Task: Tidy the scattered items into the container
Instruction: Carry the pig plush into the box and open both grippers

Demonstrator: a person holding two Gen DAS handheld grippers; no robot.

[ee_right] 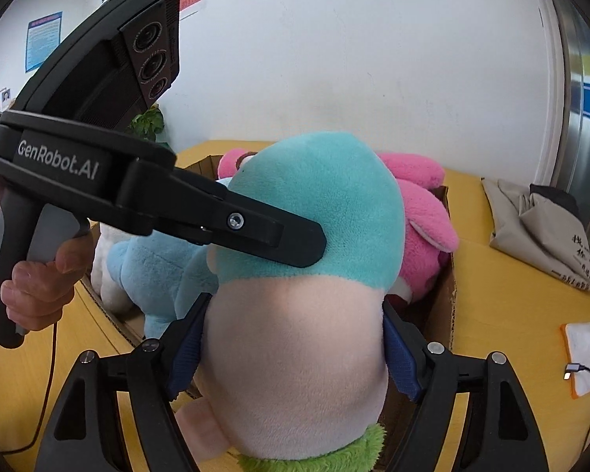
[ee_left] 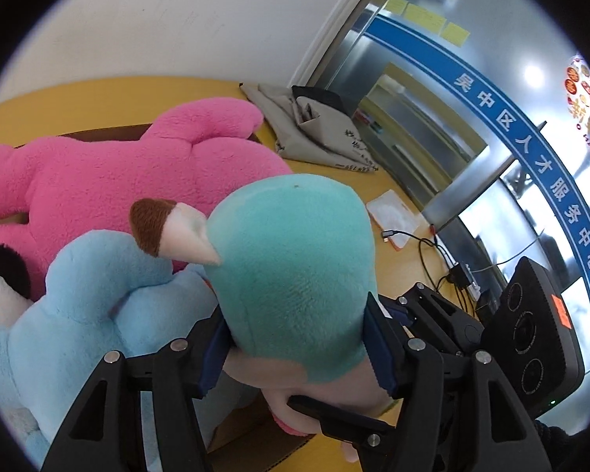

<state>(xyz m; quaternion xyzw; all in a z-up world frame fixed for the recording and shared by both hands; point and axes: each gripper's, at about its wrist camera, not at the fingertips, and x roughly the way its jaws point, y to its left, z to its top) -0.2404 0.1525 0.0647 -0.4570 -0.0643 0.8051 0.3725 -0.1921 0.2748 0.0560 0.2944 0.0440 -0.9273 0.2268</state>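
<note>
A teal and pale pink plush toy (ee_left: 295, 259) (ee_right: 295, 314) is held between both grippers, over the cardboard box (ee_right: 448, 295). My left gripper (ee_left: 295, 338) is shut on its teal top, and shows from the side in the right wrist view (ee_right: 255, 232). My right gripper (ee_right: 291, 346) is shut on its pale pink belly. In the box lie a pink plush (ee_left: 110, 173) (ee_right: 417, 204), a light blue plush (ee_left: 86, 295) (ee_right: 153, 271) and a white plush (ee_right: 108, 271).
The box stands on a yellow table (ee_right: 503, 326). A folded grey cloth bag (ee_left: 314, 126) (ee_right: 539, 232) lies at the table's far right. A white pad (ee_right: 586, 350) with a cable (ee_left: 436, 251) lies near the right edge. A glass wall runs along the right.
</note>
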